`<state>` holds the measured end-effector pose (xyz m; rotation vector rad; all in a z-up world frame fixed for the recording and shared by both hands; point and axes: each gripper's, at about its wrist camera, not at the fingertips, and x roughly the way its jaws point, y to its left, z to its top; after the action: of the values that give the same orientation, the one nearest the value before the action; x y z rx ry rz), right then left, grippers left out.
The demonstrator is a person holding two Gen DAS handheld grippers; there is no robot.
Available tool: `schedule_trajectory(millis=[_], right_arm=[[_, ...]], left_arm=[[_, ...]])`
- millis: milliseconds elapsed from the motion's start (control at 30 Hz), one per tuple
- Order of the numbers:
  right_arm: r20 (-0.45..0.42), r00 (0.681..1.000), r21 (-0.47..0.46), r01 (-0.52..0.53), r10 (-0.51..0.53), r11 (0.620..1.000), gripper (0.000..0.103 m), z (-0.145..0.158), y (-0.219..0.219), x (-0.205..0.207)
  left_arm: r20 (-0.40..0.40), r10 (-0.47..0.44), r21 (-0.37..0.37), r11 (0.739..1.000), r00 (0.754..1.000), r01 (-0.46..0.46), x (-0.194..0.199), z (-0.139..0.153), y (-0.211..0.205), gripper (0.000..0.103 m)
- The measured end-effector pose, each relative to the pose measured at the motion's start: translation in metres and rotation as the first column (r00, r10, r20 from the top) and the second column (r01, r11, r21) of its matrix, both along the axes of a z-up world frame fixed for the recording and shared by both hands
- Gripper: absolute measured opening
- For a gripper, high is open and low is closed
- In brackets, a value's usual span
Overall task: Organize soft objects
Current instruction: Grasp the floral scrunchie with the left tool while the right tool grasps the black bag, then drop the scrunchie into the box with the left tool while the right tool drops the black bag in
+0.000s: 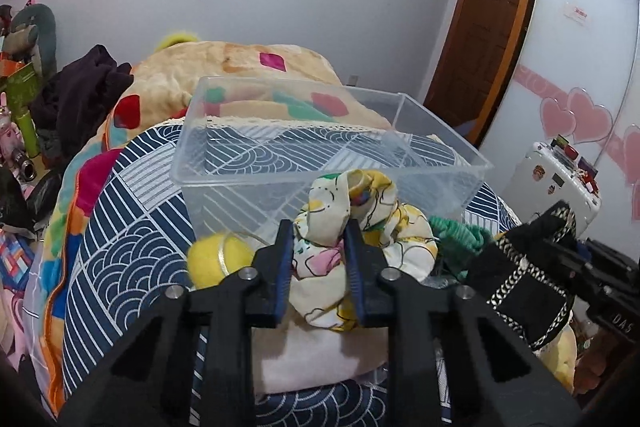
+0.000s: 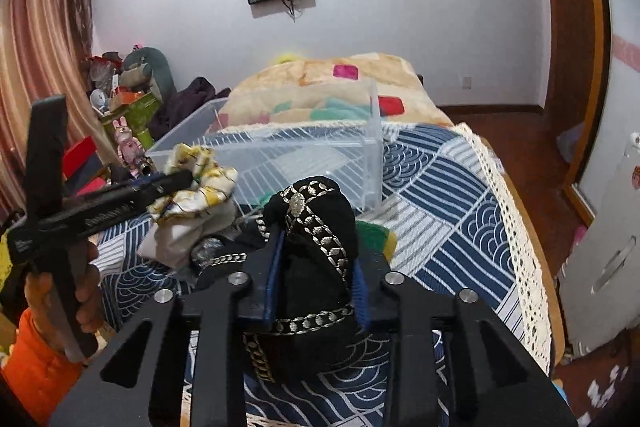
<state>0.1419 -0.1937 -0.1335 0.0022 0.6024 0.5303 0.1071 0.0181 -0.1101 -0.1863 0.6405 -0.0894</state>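
Yellow ball [image 1: 218, 259] only left view

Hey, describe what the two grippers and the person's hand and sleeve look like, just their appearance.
Both grippers are matte black plastic with angular, cut-out linkage arms and round silver pivot pins. The left gripper and right gripper each have blue ribbed pads lining the fingers. White lettering marks the gripper bodies, too blurred to read fully. The left hand is bare, with a bright orange sleeve.
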Motion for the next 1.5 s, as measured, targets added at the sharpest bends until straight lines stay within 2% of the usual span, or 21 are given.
schedule_trajectory(millis=[267,500,700,867,1067,1200,1367,1500], right_arm=[[0.058,0.998,0.022,-0.02,0.019,1.0,0.024,0.016,-0.002,-0.007],[0.102,0.994,0.076,-0.044,0.036,0.996,0.024,0.037,-0.005,-0.008],[0.172,0.985,0.124,-0.034,0.012,0.992,0.024,0.064,0.0,0.005],[0.21,0.978,0.128,-0.013,-0.015,0.992,0.024,0.077,0.01,0.024],[0.23,0.972,0.131,0.013,-0.043,0.991,0.024,0.082,0.023,0.048],[0.21,0.976,0.143,0.03,-0.06,0.989,0.024,0.08,0.03,0.069],[0.182,0.981,0.087,0.06,-0.075,0.994,0.024,0.071,0.048,0.092],[0.112,0.993,0.03,0.042,-0.045,0.999,0.025,0.054,0.061,0.107]], left_arm=[[0.051,0.007,-0.027,1.0,0.999,-0.005,-0.023,0.013,0.004,0.013],[0.131,0.018,-0.028,0.999,0.991,-0.015,-0.037,0.041,0.009,0.013],[0.184,0.025,-0.01,1.0,0.983,-0.023,-0.034,0.063,0.014,0.013],[0.218,0.033,0.005,0.999,0.975,-0.035,-0.022,0.08,0.017,0.013],[0.204,0.048,0.01,0.999,0.978,-0.051,0.005,0.085,0.027,0.013],[0.175,0.061,0.025,0.997,0.983,-0.067,0.028,0.08,0.034,0.013],[0.105,0.065,0.02,0.997,0.992,-0.068,0.058,0.065,0.04,0.013],[0.051,0.059,0.047,0.997,0.997,-0.061,0.075,0.051,0.039,0.013]])
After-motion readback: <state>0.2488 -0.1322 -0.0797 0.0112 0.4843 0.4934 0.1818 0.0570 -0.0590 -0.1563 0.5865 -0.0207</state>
